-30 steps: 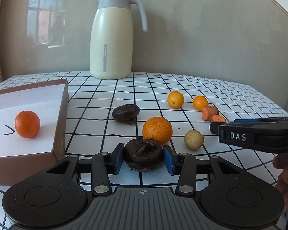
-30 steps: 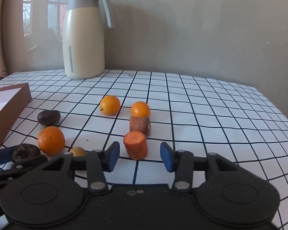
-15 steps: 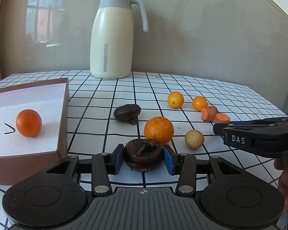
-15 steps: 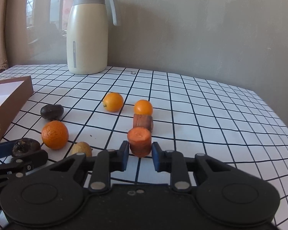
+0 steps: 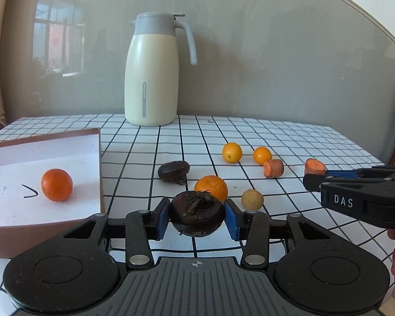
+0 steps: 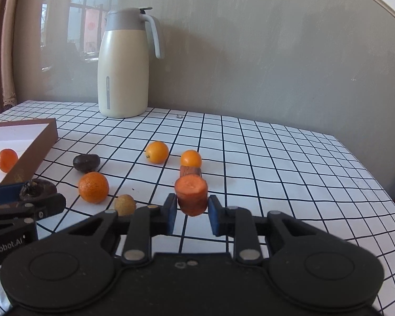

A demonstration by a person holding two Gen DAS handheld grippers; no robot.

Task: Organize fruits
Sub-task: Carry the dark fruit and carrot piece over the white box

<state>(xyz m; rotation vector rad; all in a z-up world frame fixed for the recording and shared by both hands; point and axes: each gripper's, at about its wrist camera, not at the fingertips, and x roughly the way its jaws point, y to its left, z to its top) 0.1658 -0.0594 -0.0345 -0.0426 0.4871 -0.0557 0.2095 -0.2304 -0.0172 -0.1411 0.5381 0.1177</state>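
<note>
Between the blue pads of the left gripper, a dark brown, wrinkled round fruit is clamped above the white black-gridded tablecloth. The right gripper has its jaws pressed onto a short orange carrot chunk, held clear of the cloth. Left of them, a brown-walled white tray holds one small orange tangerine. A cream insulated jug stands upright at the back.

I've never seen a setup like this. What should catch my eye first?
Two black tongs each grip food above a checked table: the left tongs clamp a dark wrinkled fruit, the right tongs a carrot chunk. Behind stands a cream jug; left, one orange lies in a box.
</note>
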